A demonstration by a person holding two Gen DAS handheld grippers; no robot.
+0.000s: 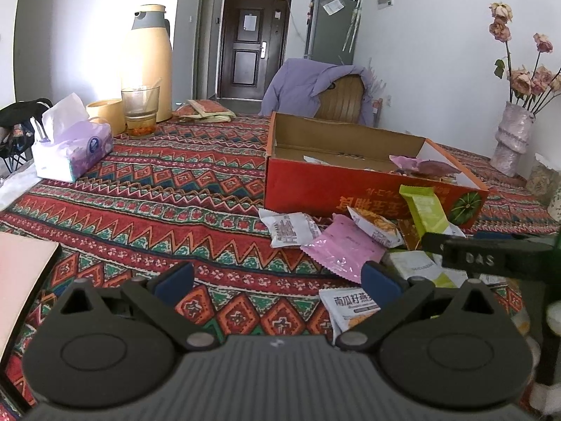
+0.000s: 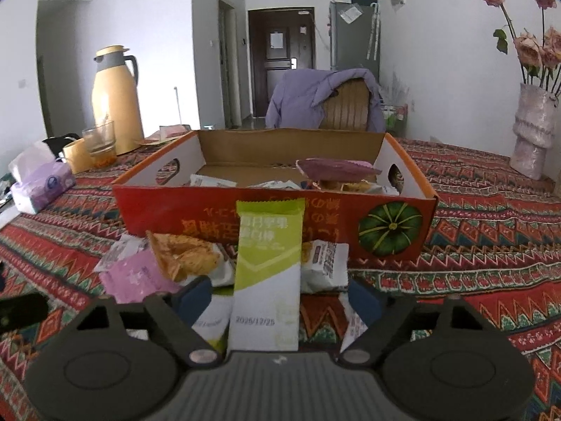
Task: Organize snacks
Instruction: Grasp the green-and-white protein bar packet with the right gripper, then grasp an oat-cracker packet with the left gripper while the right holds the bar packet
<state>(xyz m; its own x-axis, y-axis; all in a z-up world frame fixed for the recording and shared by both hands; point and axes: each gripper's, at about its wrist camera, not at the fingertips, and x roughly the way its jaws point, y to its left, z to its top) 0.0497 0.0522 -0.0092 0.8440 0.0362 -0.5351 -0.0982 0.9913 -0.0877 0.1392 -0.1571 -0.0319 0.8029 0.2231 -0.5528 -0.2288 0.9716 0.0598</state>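
From the left wrist view, the left gripper (image 1: 277, 280) hung over the patterned tablecloth (image 1: 147, 189) with its blue pads wide apart and nothing between them. It pointed at bare cloth beside the heap rather than at any packet, so it looked to be waiting its turn. Loose snacks lay just to its right in a pile against the front wall of the red box (image 1: 350, 189): a white packet (image 1: 291, 233), a pink packet (image 1: 340, 251) and an orange packet (image 1: 377, 228). The green and white bar (image 1: 426, 210) stood up among them, above the dark body of the right gripper (image 1: 487, 256) that came in from the right edge. Inside the box only a purple packet (image 1: 417, 165) and some pale wrappers showed; much of its floor looked bare.

From the right wrist view, the right gripper (image 2: 280, 298) was aimed straight at the box, and the green and white bar rose upright between its pads. Gaps showed on both sides of the bar, so the pads did not seem to press on it yet; the jaws stood part-way apart. The bar was probably lined up this way so it could be pinched by its narrow sides and lifted over the box wall. The box already held several packets towards its right end, a purple one on top. The other snacks lay heaped on either side of the bar.
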